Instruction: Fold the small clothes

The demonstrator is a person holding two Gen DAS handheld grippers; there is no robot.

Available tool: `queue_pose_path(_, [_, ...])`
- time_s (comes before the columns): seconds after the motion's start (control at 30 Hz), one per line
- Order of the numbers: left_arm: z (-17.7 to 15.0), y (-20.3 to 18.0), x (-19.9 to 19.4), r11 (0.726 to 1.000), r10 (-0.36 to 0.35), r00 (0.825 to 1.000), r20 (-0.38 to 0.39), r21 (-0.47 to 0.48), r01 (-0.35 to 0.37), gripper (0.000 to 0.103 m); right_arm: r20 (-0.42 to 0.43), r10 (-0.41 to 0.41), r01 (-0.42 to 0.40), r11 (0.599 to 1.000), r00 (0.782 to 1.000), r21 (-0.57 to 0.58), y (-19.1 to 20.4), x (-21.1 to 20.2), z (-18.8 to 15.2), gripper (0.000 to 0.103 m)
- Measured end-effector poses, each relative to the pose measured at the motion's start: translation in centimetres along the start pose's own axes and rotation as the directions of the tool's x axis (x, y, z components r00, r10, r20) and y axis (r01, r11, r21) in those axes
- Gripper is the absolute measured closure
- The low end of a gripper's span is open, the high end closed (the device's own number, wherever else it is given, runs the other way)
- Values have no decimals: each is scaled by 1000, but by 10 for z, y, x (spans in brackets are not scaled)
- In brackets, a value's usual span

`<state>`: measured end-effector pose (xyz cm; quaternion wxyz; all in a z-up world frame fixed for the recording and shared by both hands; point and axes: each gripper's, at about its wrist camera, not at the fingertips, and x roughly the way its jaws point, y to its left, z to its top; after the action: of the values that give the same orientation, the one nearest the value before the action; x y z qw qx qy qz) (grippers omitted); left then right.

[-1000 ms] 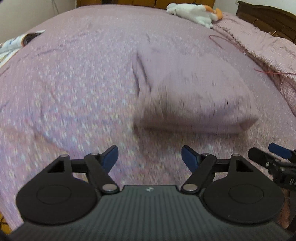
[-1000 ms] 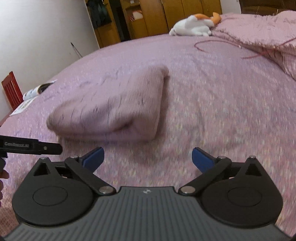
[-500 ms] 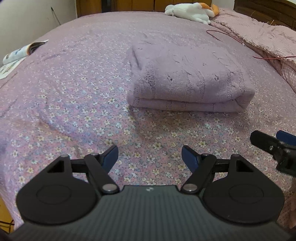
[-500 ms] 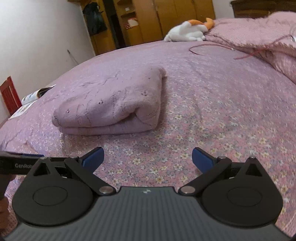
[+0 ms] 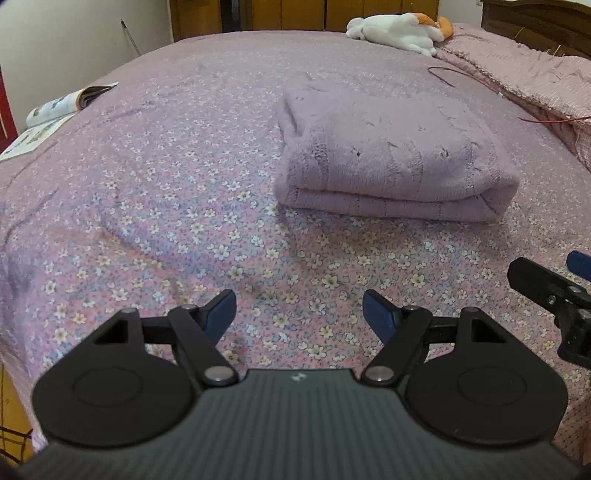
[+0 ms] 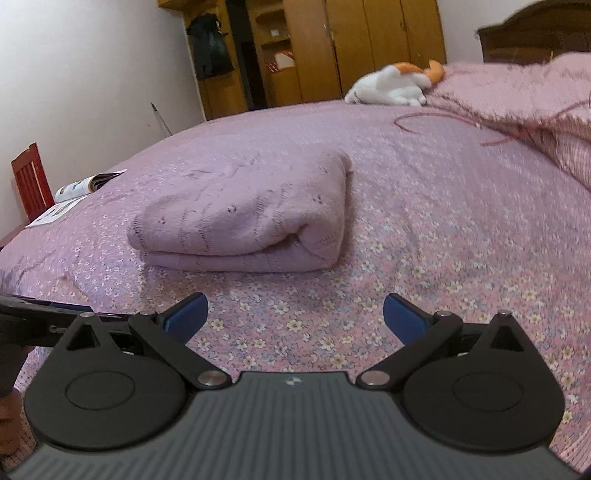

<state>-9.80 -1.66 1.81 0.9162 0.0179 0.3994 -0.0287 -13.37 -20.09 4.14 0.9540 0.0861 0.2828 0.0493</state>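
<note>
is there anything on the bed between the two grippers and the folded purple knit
Nothing visible. Only bare floral bedspread lies between the open left gripper, the open right gripper and the folded purple knit. The magazine, red cord and plush toy all lie off to the sides or beyond it.

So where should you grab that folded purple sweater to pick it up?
Probably at the folded purple sweater's near edge, where its stacked layers show, pinching them all together. Come in low from the front with the open left gripper and right gripper, one toward each end.
</note>
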Motion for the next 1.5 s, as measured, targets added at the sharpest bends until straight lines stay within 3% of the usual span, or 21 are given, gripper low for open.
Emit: queue_pose_path(1.5, [-3, -11, 1, 998, 8, 1000, 28, 57, -9, 26, 0, -20, 20, 999, 1000, 27, -6, 4, -4, 0])
